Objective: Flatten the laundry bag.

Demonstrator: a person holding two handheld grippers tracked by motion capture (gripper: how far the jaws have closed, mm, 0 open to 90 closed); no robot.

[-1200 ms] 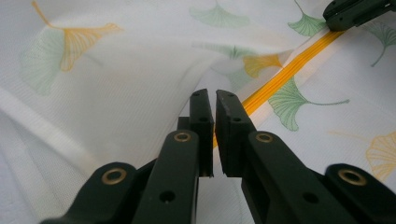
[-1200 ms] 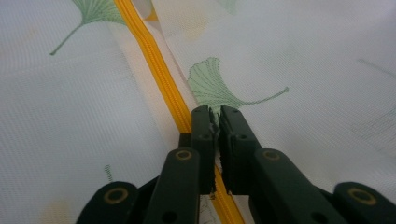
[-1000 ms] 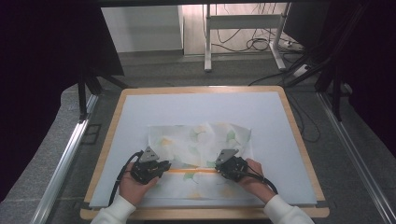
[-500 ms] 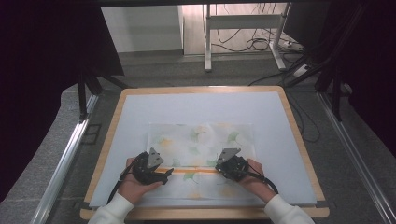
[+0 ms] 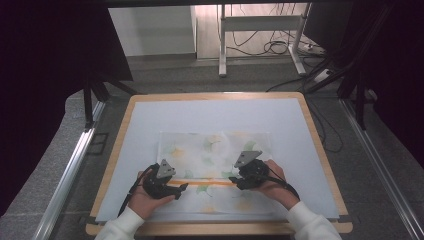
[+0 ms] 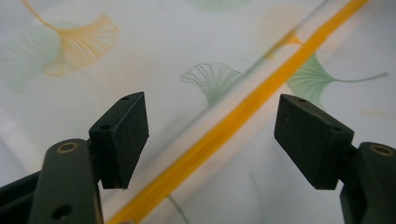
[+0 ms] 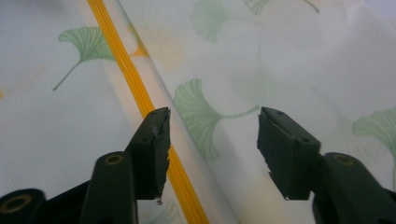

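In the high view, a thin white cloth printed with green and yellow ginkgo leaves (image 5: 215, 150) lies flat on the pale mat of a wood-framed table (image 5: 310, 125), in the near half, its long axis running left to right. An orange stripe (image 5: 210, 183) crosses it parallel to the near table edge. The left gripper (image 5: 172, 186) and right gripper (image 5: 239, 181) rest low over that stripe, near each end, each held in a hand with a white cuff. In the left gripper view, the left gripper (image 6: 211, 140) has its jaws spread wide and grasps nothing; the orange stripe (image 6: 243, 116) runs diagonally between them, along what looks like a folded edge. In the right gripper view, the right gripper (image 7: 212, 154) is likewise released and empty, with the stripe (image 7: 135, 88) passing beside its left jaw and a green leaf print (image 7: 201, 112) between the jaws. The cloth looks light, soft and limp, likely to sag and wrinkle, not fragile. The raised fold by the stripe seems the best place to pinch, with both grippers well apart.
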